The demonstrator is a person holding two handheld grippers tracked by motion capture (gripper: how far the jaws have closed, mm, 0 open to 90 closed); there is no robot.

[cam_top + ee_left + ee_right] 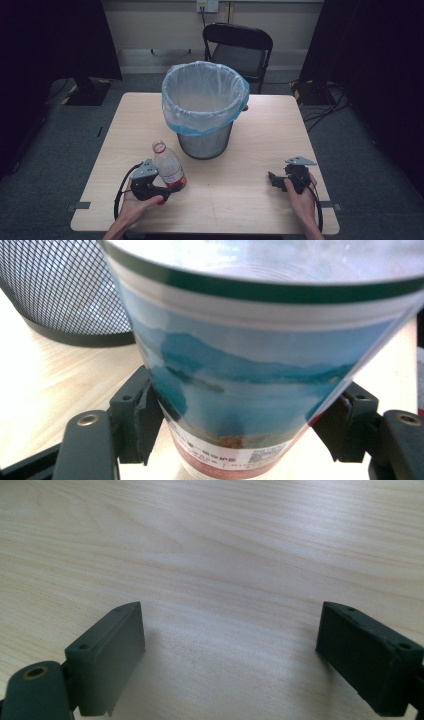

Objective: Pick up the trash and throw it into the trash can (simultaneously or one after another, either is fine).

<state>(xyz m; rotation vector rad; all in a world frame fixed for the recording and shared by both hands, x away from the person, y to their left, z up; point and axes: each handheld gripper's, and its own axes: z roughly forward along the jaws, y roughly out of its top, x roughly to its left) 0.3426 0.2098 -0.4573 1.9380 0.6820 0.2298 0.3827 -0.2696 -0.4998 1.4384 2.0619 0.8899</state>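
A clear plastic bottle (168, 166) with a red neck ring and a blue and red label stands tilted at the table's front left. My left gripper (167, 190) is shut on its lower part. In the left gripper view the bottle's label (240, 370) looms between the two black jaws, which press its sides. A mesh wastebasket (205, 107) lined with a clear and blue bag stands in the middle of the table, just behind the bottle. My right gripper (272, 179) rests at the front right, open, with bare wood between its jaws (230, 655).
The light wooden table (250, 200) has free room at the front middle and along both sides. The basket's mesh wall (60, 295) is close on the left in the left gripper view. A black chair (237, 47) stands behind the table. Cables lie on the floor at right.
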